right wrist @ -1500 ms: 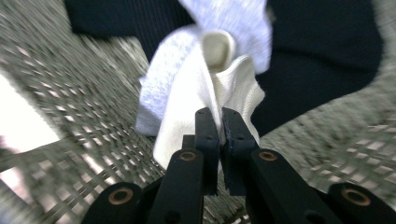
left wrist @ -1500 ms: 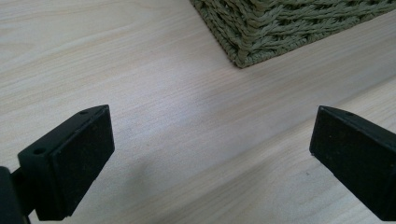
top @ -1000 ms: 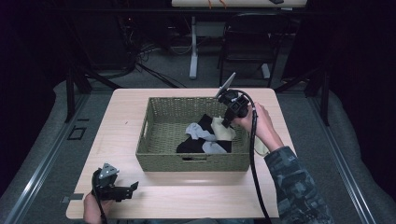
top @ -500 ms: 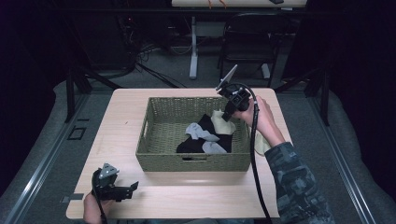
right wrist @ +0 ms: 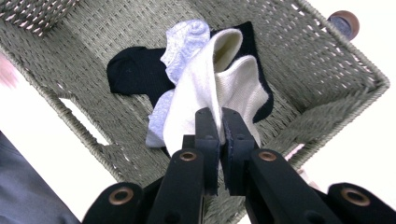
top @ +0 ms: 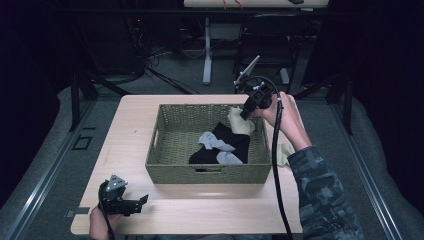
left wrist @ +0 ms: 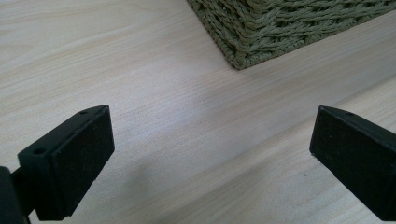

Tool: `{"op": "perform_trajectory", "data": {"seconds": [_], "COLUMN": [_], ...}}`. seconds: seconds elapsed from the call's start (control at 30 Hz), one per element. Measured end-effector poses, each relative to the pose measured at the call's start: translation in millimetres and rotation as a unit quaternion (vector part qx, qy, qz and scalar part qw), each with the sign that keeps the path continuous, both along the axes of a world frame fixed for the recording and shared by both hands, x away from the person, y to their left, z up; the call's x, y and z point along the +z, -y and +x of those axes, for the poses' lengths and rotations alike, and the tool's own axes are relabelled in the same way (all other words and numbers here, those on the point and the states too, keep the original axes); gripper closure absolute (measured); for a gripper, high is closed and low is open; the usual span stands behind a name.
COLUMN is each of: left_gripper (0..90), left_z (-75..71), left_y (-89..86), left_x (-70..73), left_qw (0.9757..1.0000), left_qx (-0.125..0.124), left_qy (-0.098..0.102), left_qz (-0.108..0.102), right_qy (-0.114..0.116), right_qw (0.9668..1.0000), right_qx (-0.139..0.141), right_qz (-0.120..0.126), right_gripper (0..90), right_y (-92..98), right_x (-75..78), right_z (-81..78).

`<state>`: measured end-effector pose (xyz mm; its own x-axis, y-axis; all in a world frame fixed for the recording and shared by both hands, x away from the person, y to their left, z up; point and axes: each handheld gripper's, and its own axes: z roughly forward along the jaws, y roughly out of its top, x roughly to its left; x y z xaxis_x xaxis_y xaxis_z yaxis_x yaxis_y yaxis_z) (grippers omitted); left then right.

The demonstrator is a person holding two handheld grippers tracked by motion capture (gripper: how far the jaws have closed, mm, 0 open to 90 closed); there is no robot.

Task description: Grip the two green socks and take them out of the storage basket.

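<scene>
A woven green basket (top: 175,145) sits mid-table and holds black socks (top: 226,144) and pale blue-grey socks (top: 214,141). Above its far right corner my right gripper (top: 246,113) is shut on a cream sock (top: 240,123), which hangs into the basket. Seen along the right gripper (right wrist: 220,125), the cream sock (right wrist: 205,88) is pinched between the jaws, over a light blue sock (right wrist: 187,39) and a black sock (right wrist: 133,70). At the table's near left my left gripper (top: 142,200) rests open. Its fingers (left wrist: 70,161) stand wide apart over bare wood, near the basket's corner (left wrist: 243,42).
Another cream sock (top: 285,152) lies on the table just right of the basket, beside the person's right forearm. The right gripper's cable runs down toward the near edge. A chair and desk legs stand beyond the table's far edge.
My right gripper has risen and moved back toward the basket's far right corner, lifting the cream sock with it. The left gripper has stayed put.
</scene>
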<state>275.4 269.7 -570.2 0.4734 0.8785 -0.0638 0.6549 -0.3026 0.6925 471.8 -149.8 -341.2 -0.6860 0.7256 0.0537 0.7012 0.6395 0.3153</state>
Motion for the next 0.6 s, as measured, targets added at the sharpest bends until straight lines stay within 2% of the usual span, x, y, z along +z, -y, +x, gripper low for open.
{"op": "perform_trajectory", "data": {"seconds": [0.27, 0.6], "left_gripper": [0.0, 0.0], "left_z": [0.0, -0.1], "left_y": [0.0, -0.4], "left_x": [0.0, 0.3], "left_qw": [1.0, 1.0], "left_qx": [0.0, -0.001], "left_qy": [0.0, 0.001], "left_qz": [0.0, 0.0], "right_qy": [0.01, 0.022], "right_qw": [0.9999, 0.9994], "right_qx": [-0.005, -0.025], "right_qz": [0.003, 0.003], "right_gripper": [87.0, 87.0], "right_y": [5.0, 27.9], "right_x": [12.7, 28.4], "right_z": [-1.4, -5.8]}}
